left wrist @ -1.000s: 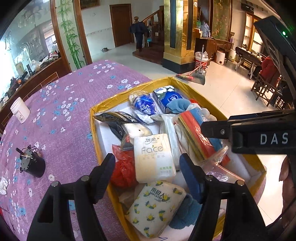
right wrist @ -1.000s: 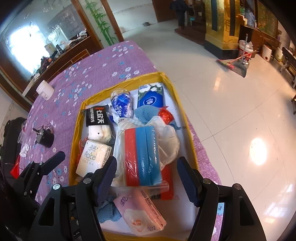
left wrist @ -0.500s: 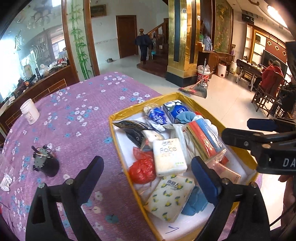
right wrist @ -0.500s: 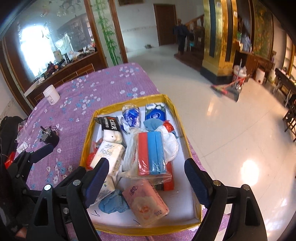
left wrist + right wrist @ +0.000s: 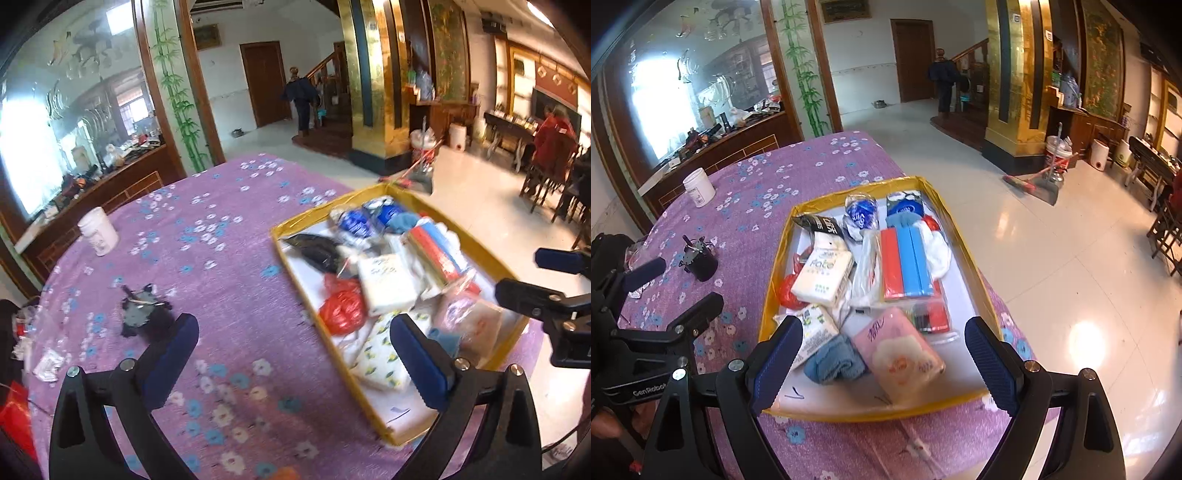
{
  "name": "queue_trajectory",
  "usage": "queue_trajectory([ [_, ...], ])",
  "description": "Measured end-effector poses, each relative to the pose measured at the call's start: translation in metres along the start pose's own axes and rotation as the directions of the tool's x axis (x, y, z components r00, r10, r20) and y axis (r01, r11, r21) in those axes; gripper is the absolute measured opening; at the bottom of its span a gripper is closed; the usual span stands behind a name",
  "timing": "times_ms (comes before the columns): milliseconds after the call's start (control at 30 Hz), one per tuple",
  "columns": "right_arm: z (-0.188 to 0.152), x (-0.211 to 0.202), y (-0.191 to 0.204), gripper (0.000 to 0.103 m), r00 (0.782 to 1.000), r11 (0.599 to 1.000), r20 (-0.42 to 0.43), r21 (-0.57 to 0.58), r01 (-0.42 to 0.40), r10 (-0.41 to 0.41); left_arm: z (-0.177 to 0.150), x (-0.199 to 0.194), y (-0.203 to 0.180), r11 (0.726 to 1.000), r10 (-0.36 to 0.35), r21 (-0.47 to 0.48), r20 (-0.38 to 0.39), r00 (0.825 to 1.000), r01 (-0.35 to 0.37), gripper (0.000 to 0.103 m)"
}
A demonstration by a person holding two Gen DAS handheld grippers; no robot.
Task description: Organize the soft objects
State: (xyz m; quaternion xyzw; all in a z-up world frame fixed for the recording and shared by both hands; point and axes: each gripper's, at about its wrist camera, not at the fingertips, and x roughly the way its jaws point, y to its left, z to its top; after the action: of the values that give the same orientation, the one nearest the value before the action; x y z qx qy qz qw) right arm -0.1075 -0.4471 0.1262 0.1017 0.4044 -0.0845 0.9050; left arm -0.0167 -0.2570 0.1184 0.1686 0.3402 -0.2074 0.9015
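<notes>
A yellow-rimmed box (image 5: 964, 254) on the purple flowered tablecloth holds several soft items. Among them are a white "Face" tissue pack (image 5: 822, 277), a pink tissue pack (image 5: 905, 354), a red-and-blue pack in a clear bag (image 5: 907, 262) and a blue cloth (image 5: 834, 363). My right gripper (image 5: 884, 339) hangs above the box's near end. Its jaws are opening and grip nothing. My left gripper (image 5: 291, 332) is over the cloth at the box's left rim (image 5: 314, 317). It too is opening, with nothing held. A red bag (image 5: 343, 308) and a yellow-patterned pack (image 5: 380, 354) lie by that rim.
A white jar (image 5: 98, 230) stands far left on the table, and a small black object (image 5: 146, 314) sits nearer. Clutter lies at the table's left edge (image 5: 44, 365). Right of the box the table ends above a tiled floor (image 5: 1052, 258). A person stands far off by the stairs.
Both grippers have drawn back and risen from the box, and their jaws have widened. The left view has swung left over the tablecloth. The box contents have not moved.
</notes>
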Motion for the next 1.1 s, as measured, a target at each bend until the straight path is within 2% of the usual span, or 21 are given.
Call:
queue_trajectory([
  [100,-0.005,-0.006,0.000,0.092,1.000,1.000,0.004,0.012,0.017,-0.017,-0.001,0.002,-0.007,0.997,0.048,0.060,-0.029,0.998,-0.046,0.103],
  [233,-0.005,-0.011,-0.001,0.092,0.999,0.999,0.007,0.023,0.042,-0.042,-0.002,0.005,-0.012,0.996,0.031,0.086,-0.074,0.997,-0.024,0.103],
  [333,-0.005,-0.015,-0.005,0.092,0.999,0.999,0.010,0.035,0.037,-0.037,-0.001,0.003,-0.009,0.998,-0.003,0.065,-0.071,0.997,0.007,0.103],
  [433,-0.003,-0.016,-0.006,0.092,0.999,0.999,0.013,0.037,0.039,-0.039,0.002,0.000,-0.012,0.996,0.050,0.079,-0.059,0.997,-0.045,0.103],
  [533,-0.001,-0.016,-0.005,0.092,0.999,0.999,0.014,0.030,0.038,-0.038,0.002,-0.004,-0.015,0.993,0.074,0.091,-0.033,0.997,-0.071,0.103],
  [667,0.001,-0.013,-0.002,0.092,0.999,0.999,0.012,0.022,0.033,-0.033,0.001,-0.008,-0.020,0.992,0.062,0.116,-0.026,0.998,-0.058,0.103],
  [1100,0.004,0.000,-0.001,0.092,0.999,0.999,-0.018,0.018,0.036,-0.036,-0.003,0.004,-0.021,0.994,0.018,0.108,-0.090,0.996,-0.008,0.103],
])
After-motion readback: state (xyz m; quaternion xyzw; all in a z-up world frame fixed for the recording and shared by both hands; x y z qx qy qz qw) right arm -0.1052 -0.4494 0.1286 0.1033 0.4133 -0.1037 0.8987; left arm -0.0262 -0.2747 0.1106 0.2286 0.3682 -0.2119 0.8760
